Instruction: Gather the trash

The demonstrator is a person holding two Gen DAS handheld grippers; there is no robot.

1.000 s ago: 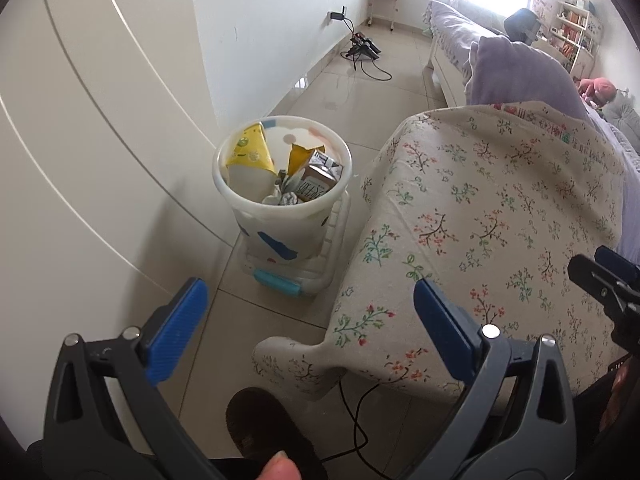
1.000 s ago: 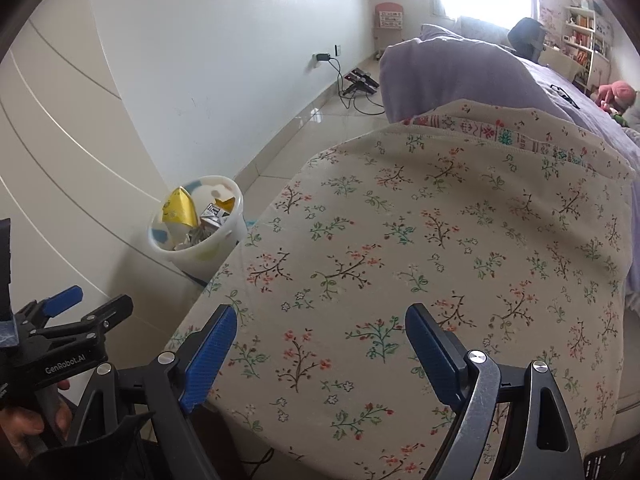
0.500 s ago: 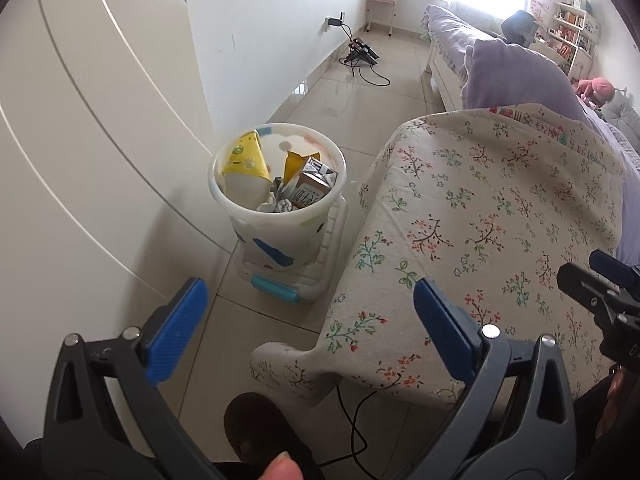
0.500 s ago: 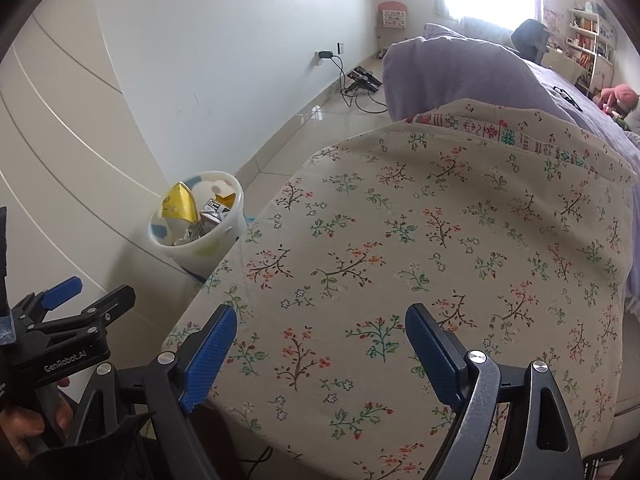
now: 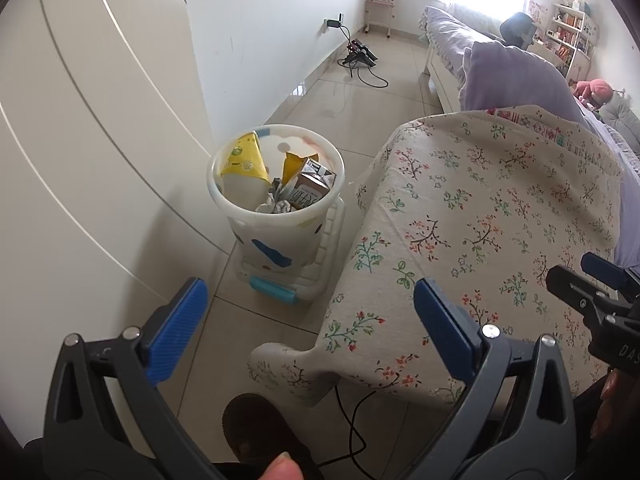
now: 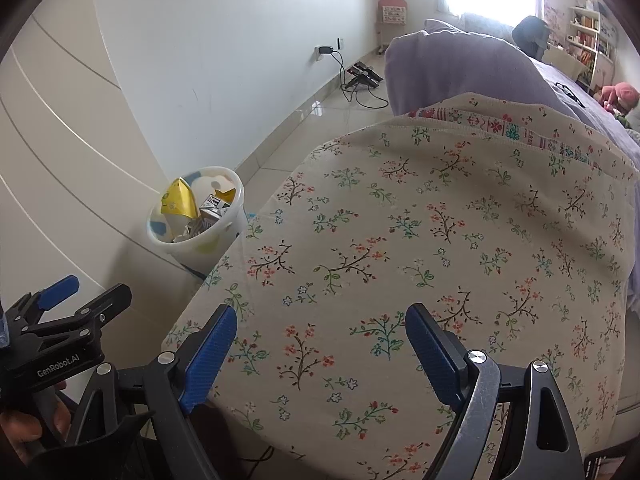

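Observation:
A white trash bin [image 5: 272,236] with coloured blobs stands on the floor by the wall. It holds a yellow paper cup [image 5: 244,160], a brown carton [image 5: 312,190] and crumpled paper [image 5: 276,206]. My left gripper [image 5: 308,296] hangs open and empty above the floor in front of the bin. My right gripper [image 6: 322,320] is open and empty over the floral cloth [image 6: 400,240]. No trash lies on that cloth. The bin [image 6: 192,248] shows at the left of the right wrist view, beyond the left gripper [image 6: 60,308]. The right gripper [image 5: 592,292] shows at the right edge of the left wrist view.
The bin rests on a white plastic stand with a blue handle [image 5: 272,288]. A floral-covered board [image 5: 480,220] fills the right, with a purple pillow [image 6: 460,68] behind. A dark shoe [image 5: 256,428] and a black cable [image 5: 352,432] lie below. A white cupboard [image 5: 80,160] is at left.

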